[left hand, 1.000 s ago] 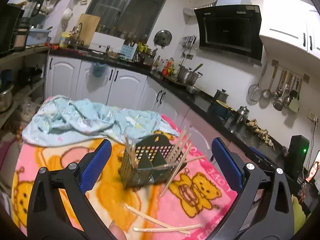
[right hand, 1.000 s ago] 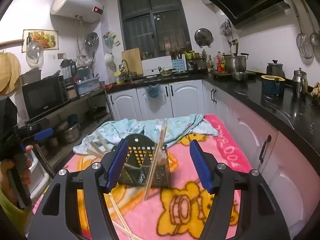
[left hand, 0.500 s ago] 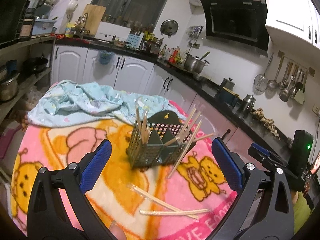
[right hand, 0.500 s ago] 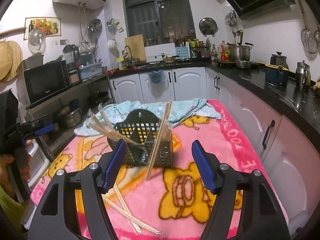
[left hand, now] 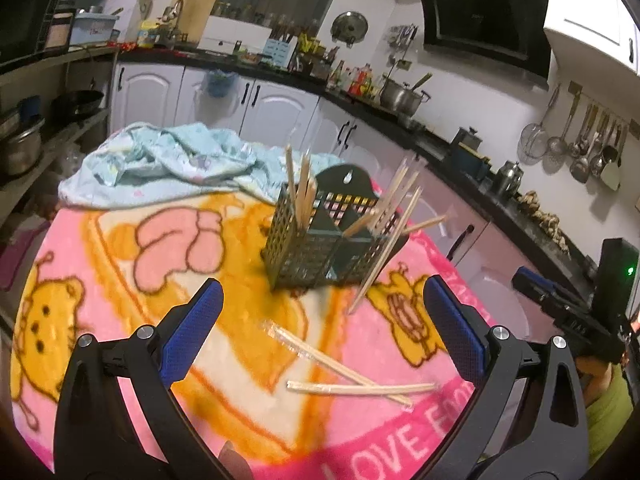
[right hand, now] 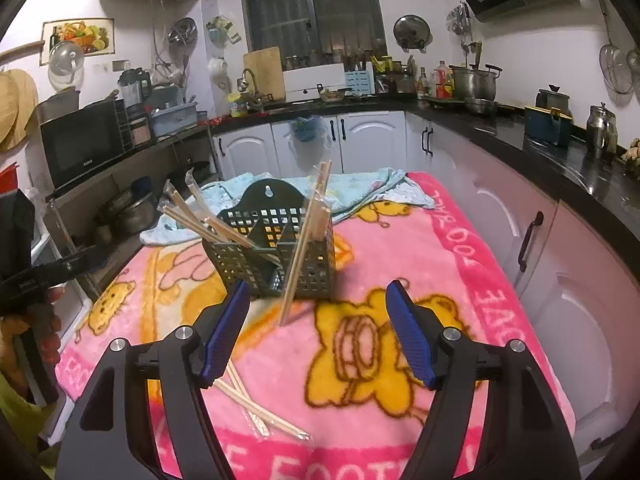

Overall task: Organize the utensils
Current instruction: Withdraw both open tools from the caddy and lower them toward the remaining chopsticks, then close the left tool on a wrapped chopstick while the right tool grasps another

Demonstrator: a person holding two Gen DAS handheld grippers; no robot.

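A dark green perforated utensil caddy point(left hand: 320, 240) stands on the pink cartoon blanket point(left hand: 120, 264); it also shows in the right wrist view point(right hand: 276, 248). Several wrapped wooden chopsticks stick up from its compartments. One chopstick point(right hand: 306, 248) leans against the caddy's outside, its tip on the blanket. Two loose chopstick pairs point(left hand: 344, 372) lie crossed on the blanket in front of the caddy, and show in the right wrist view point(right hand: 256, 408). My left gripper point(left hand: 320, 336) is open and empty above them. My right gripper point(right hand: 318, 328) is open and empty, short of the caddy.
A crumpled light blue cloth point(left hand: 160, 164) lies at the blanket's far end. White kitchen cabinets point(right hand: 304, 148) and a black counter point(right hand: 540, 140) run behind and along the right. Shelves with pots point(right hand: 120, 208) stand at the left.
Both grippers have drawn back and tilted down, so the caddy looks farther off and the loose chopsticks on the blanket show more fully. Both stay open and empty.
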